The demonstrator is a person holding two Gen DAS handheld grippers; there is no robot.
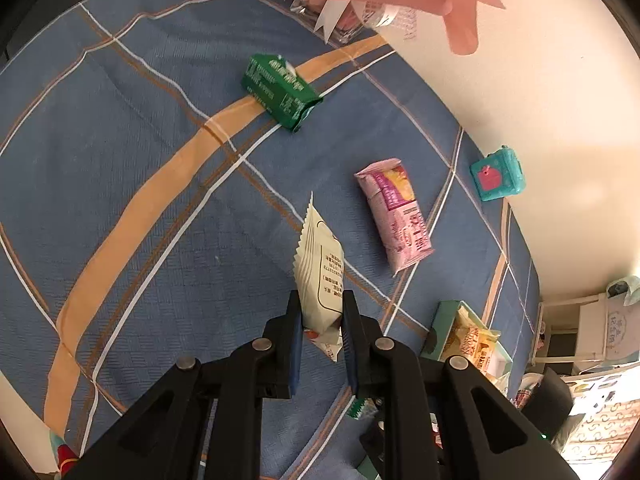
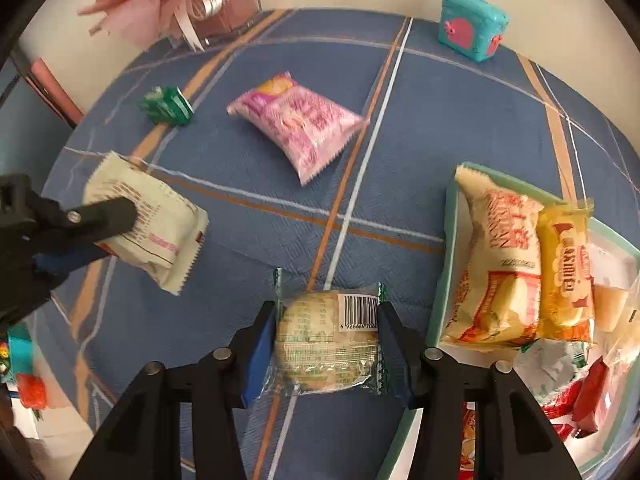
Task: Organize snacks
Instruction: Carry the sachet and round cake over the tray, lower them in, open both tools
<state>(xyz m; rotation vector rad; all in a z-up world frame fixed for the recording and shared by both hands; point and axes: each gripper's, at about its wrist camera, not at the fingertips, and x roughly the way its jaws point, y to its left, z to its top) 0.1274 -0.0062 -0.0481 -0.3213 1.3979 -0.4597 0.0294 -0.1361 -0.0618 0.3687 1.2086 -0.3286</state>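
Note:
My left gripper (image 1: 320, 304) is shut on a cream snack packet (image 1: 320, 264) and holds it above the blue tablecloth; it also shows at the left of the right wrist view (image 2: 120, 216), with the packet (image 2: 160, 220) in it. My right gripper (image 2: 326, 312) is shut on a clear-wrapped round pastry with a barcode (image 2: 326, 340), just left of the mint-green box (image 2: 444, 264) that holds several snack packs. A pink snack pack (image 1: 396, 216) (image 2: 300, 124) and a green pack (image 1: 280, 88) (image 2: 166, 106) lie loose on the cloth.
A teal toy case (image 1: 498, 174) (image 2: 472, 26) stands at the table's far edge by the wall. A clear vase with pink paper flowers (image 1: 340, 12) (image 2: 224, 12) stands at the back. The mint box (image 1: 444, 320) sits at the table's right edge.

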